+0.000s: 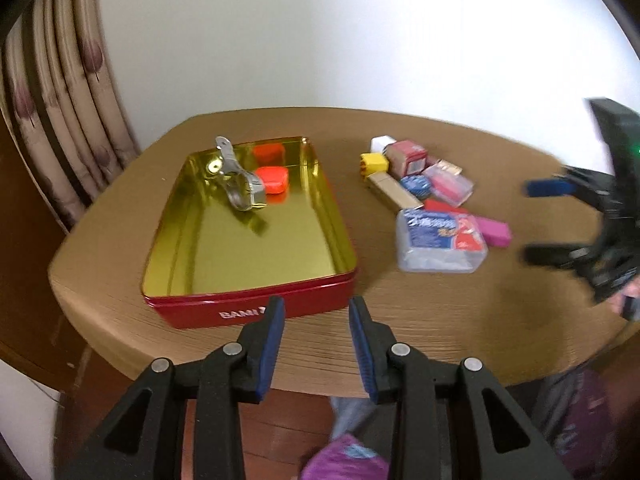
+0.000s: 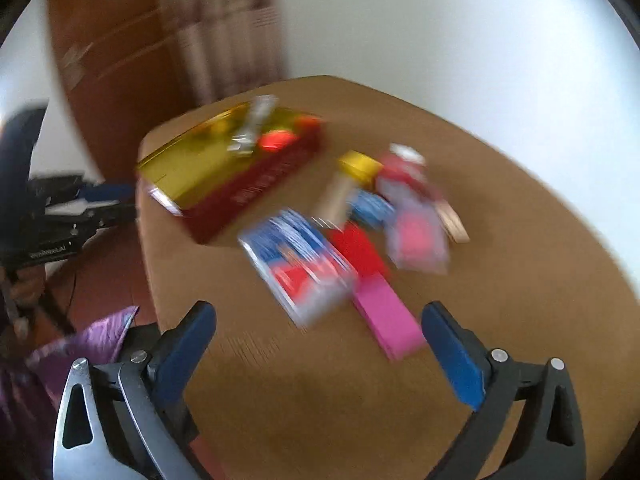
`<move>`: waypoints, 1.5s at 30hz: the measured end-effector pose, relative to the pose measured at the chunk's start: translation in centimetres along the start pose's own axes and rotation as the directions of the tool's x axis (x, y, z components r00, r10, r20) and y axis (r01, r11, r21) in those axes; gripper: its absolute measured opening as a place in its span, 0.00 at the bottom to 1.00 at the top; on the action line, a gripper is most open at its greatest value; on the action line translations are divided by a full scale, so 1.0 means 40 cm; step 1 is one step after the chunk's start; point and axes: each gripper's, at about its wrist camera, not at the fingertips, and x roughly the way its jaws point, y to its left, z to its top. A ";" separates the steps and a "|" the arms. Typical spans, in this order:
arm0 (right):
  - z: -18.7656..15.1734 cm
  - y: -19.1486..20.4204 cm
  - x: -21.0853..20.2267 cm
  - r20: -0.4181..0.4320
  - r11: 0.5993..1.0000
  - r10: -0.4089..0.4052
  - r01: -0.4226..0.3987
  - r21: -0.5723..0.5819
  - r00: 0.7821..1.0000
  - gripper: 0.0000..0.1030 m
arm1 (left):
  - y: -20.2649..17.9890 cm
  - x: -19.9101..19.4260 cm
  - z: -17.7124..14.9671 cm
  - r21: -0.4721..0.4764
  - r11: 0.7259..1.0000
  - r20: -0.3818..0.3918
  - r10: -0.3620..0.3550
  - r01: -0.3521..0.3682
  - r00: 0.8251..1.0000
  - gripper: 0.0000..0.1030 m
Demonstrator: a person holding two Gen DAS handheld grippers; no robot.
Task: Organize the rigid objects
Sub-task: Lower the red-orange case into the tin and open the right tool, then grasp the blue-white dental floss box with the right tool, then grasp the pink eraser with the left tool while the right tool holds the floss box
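- Loose pile of small rigid items sits on the table, right of the red tin; the tin already holds a metal clip and a red piece.
- Pink block lies nearest the right gripper, long axis pointing roughly toward it, slightly right of centre.
- Right gripper: jaws wide apart, empty.
- Left gripper: jaws parted, empty, at tin's near wall.
- Judgement: right hand is nearer the pile.
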 end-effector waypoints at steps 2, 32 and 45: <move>0.048 0.018 0.058 -0.073 0.996 0.028 -0.034 -0.078 0.997 0.99 | 0.013 0.000 0.000 -0.023 0.999 -0.005 -0.025 0.025 1.000 0.34; -0.200 -0.221 -0.131 -0.087 0.878 -0.107 0.135 0.459 0.990 0.57 | -0.019 0.059 -0.018 -0.046 0.969 -0.164 -0.246 0.241 0.955 0.34; -0.436 -0.388 -0.203 -0.120 0.815 -0.171 0.208 0.541 0.978 0.57 | -0.317 0.245 0.158 -0.431 0.801 -0.371 -0.576 0.415 0.728 0.38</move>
